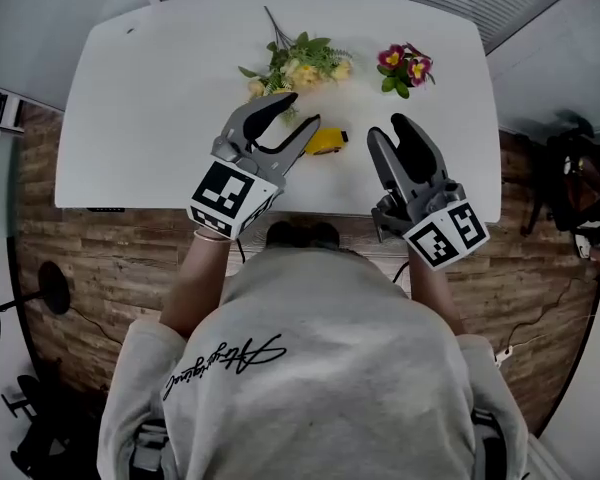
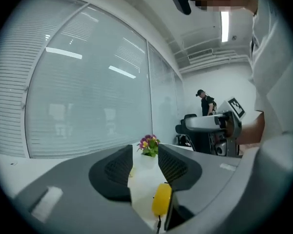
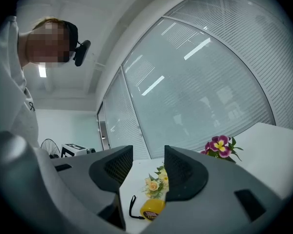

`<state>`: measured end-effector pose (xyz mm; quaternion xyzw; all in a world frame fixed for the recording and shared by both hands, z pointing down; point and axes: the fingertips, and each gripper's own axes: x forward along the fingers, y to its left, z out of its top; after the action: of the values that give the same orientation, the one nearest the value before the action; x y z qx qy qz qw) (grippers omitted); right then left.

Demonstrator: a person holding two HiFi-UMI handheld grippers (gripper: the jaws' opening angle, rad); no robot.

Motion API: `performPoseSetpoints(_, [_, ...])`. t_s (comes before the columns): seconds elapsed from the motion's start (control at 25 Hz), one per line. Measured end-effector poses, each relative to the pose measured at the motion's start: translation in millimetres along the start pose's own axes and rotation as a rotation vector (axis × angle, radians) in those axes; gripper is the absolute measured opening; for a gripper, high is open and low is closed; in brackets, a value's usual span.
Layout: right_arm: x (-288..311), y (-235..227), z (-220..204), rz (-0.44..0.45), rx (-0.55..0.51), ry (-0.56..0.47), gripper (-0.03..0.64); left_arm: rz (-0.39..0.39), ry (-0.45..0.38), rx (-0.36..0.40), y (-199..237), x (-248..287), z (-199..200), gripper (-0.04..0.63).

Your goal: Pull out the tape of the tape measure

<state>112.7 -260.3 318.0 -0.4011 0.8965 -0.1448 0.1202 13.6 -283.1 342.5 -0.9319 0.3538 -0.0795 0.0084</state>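
Approach step, judging by nothing gripped. Across upper frame, white rectangular bench [image 1: 140, 118]; at centre, left claw [image 1: 305, 116] and right claw [image 1: 388, 128], both spread, empty; small yellow plastic tape measure [image 1: 326, 141] lying between. Next: clamping its body, then pinching its tape end.

I'm looking into what reads as an office or lab room: a plain white table [image 1: 130, 88] on wood-plank flooring [image 1: 90, 268], glass partition walls [image 2: 88, 91] backed with blinds, ceiling strip lights [image 2: 225, 26], a standing fan [image 3: 50, 145], and another person [image 2: 206, 103] among equipment beyond.
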Motion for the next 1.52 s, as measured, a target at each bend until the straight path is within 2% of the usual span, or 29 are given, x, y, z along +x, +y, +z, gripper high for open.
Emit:
performPoseSetpoints(0.24, [-1,16,21,0.025,-0.066,-0.023,0.172,0.027,-0.112,-0.026,2,-23,30,0.132])
performPoseSetpoints(0.44, [-3,33,27,0.052,-0.106,-0.021,0.121,0.034,-0.167,-0.035,-3,-39,43,0.098])
performPoseSetpoints(0.64, [-6,41,26,0.051,-0.118,-0.018,0.056,0.036,-0.163,-0.058,-3,-49,42,0.036])
performPoseSetpoints(0.88, [-2,51,28,0.062,-0.136,-0.026,0.037,0.034,-0.178,-0.061,-4,-59,49,0.003])
performPoseSetpoints(1.16, [4,60,26,0.065,-0.125,-0.037,0.013,0.035,-0.19,-0.057,-1,-70,52,0.0])
performPoseSetpoints(1.52, [7,73,24,0.082,-0.18,-0.026,0.0,0.035,-0.194,-0.06,1,-76,50,-0.002])
